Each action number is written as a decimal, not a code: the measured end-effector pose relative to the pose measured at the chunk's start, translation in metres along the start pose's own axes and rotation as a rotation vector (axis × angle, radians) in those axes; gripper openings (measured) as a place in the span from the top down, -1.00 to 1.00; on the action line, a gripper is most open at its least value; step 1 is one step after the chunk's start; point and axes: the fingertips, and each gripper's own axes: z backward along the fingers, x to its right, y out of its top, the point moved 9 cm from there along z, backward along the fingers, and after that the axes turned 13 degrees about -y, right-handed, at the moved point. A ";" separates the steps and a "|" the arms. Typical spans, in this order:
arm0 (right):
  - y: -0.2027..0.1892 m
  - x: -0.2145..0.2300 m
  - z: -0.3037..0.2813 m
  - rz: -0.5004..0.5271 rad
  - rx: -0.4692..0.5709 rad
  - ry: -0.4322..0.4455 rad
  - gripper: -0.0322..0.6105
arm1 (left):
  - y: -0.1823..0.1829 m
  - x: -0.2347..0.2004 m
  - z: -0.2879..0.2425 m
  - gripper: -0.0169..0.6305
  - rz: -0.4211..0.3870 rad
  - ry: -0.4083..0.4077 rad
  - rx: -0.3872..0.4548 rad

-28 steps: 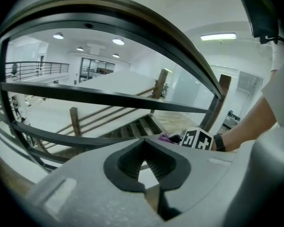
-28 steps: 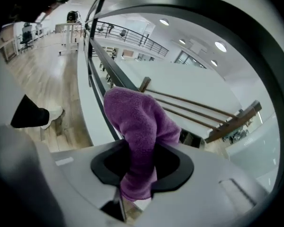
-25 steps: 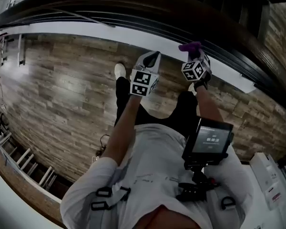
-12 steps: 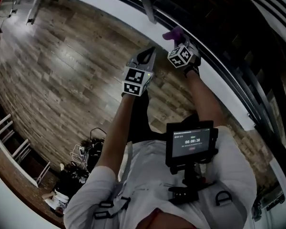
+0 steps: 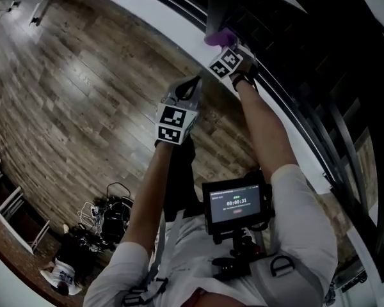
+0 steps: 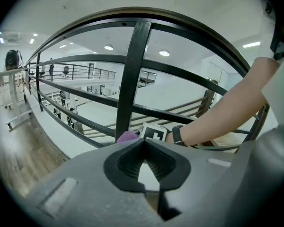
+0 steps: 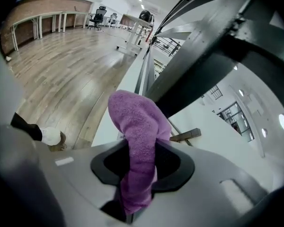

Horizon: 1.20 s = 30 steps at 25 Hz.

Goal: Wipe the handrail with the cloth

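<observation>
A purple cloth (image 7: 137, 122) sticks up from my right gripper (image 7: 141, 167), whose jaws are shut on it. In the head view this right gripper (image 5: 219, 45) holds the cloth (image 5: 216, 37) right beside a dark upright post (image 5: 216, 2) of the handrail; whether the two touch I cannot tell. My left gripper (image 5: 193, 82) hangs lower left over the floor, shut with nothing in it. From the left gripper (image 6: 145, 167) view the curved top rail (image 6: 132, 14), the post (image 6: 132, 79), the cloth (image 6: 128, 136) and the person's right forearm (image 6: 217, 115) all show.
Wood plank floor (image 5: 70, 88) lies below, edged by a white ledge (image 5: 160, 15) under the railing's dark bars (image 5: 320, 107). A heap of bags and cables (image 5: 102, 219) sits on the floor at the lower left. A small screen (image 5: 235, 204) hangs on the person's chest.
Both grippers have travelled along the railing and sunk lower. The right one, still holding the cloth, now sits by an upright post. The floor clutter has come into view.
</observation>
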 end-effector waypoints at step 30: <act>-0.137 -0.009 0.066 0.009 -0.098 0.004 0.57 | -0.008 0.098 -0.048 0.95 0.029 -0.178 -0.115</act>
